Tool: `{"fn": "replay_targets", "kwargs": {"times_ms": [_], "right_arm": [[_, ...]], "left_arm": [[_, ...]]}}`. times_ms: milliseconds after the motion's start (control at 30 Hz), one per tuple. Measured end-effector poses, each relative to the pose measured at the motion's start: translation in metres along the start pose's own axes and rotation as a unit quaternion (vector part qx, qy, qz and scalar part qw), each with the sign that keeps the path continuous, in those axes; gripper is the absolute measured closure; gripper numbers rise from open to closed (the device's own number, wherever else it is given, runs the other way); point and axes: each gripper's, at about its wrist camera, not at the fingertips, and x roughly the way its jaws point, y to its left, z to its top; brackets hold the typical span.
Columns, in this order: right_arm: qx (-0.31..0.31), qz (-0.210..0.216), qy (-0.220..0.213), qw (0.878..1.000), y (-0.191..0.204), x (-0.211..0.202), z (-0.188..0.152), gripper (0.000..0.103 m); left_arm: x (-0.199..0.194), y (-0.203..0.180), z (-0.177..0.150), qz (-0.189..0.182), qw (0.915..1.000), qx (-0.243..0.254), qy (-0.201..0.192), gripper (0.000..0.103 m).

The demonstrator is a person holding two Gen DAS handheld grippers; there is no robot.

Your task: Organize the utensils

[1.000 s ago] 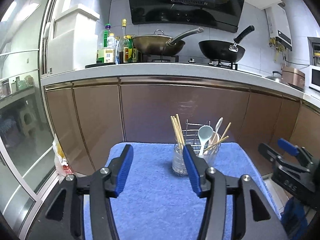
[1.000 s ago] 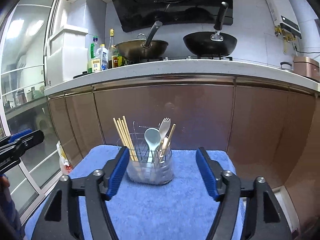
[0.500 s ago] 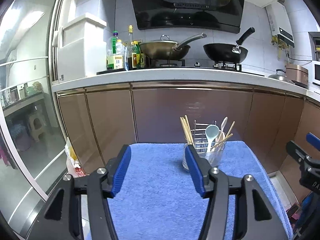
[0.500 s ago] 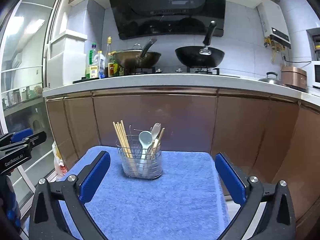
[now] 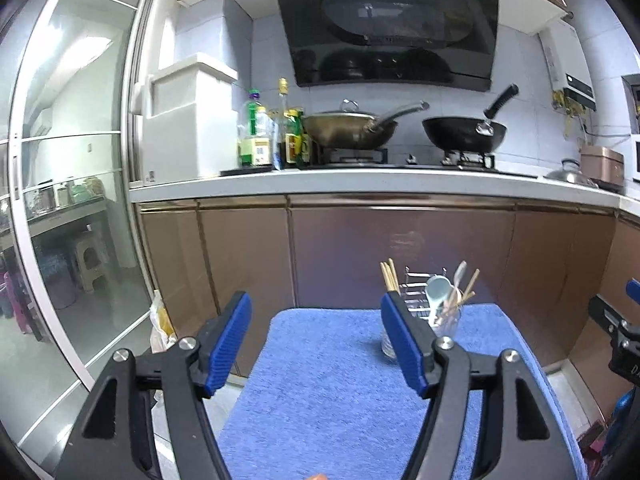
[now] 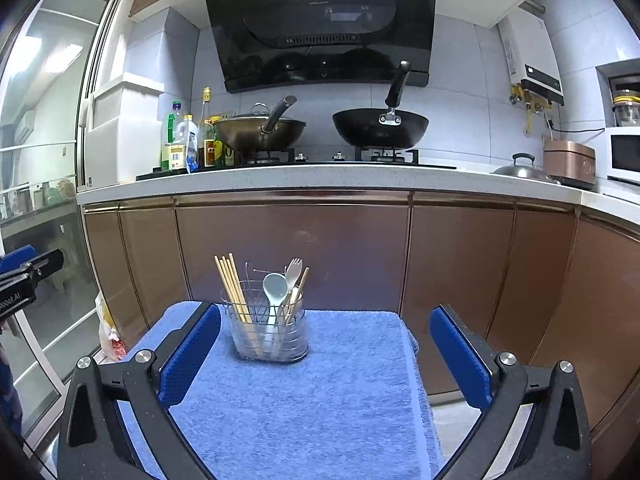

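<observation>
A clear round utensil holder [image 6: 269, 336] with a wire insert stands at the far end of a blue towel [image 6: 304, 400]. It holds several wooden chopsticks [image 6: 232, 288], a pale blue spoon [image 6: 275, 286] and a cream fork [image 6: 294, 270]. In the left wrist view the holder [image 5: 444, 320] is partly hidden behind my right finger. My left gripper [image 5: 316, 340] is open and empty, well short of the holder. My right gripper [image 6: 324, 352] is wide open and empty, its fingers either side of the towel, apart from the holder.
Brown cabinet fronts [image 6: 360, 256] rise just behind the towel under a white counter [image 6: 320, 176]. On it stand two woks [image 6: 380, 126], bottles [image 6: 188, 140] and a rice cooker [image 6: 568, 160]. A glass sliding door [image 5: 72, 220] is at the left, a bag [image 6: 108, 328] on the floor.
Both grippers have pulled back and up from the holder, which now looks smaller. The right gripper has opened wider; the left has also opened somewhat.
</observation>
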Motion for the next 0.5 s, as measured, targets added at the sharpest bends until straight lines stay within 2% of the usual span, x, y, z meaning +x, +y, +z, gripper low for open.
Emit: {"fn": "replay_targets", "kwargs": {"times_ms": [200, 500], "right_arm": [[-0.004, 0.001, 0.000, 1.000, 0.000, -0.002, -0.001, 0.000], [-0.008, 0.005, -0.006, 1.000, 0.002, -0.008, 0.001, 0.000]], "left_arm": [[-0.006, 0.006, 0.006, 0.019, 0.9997, -0.012, -0.001, 0.036], [-0.015, 0.013, 0.009, -0.003, 0.9995, -0.033, -0.001, 0.036]]}}
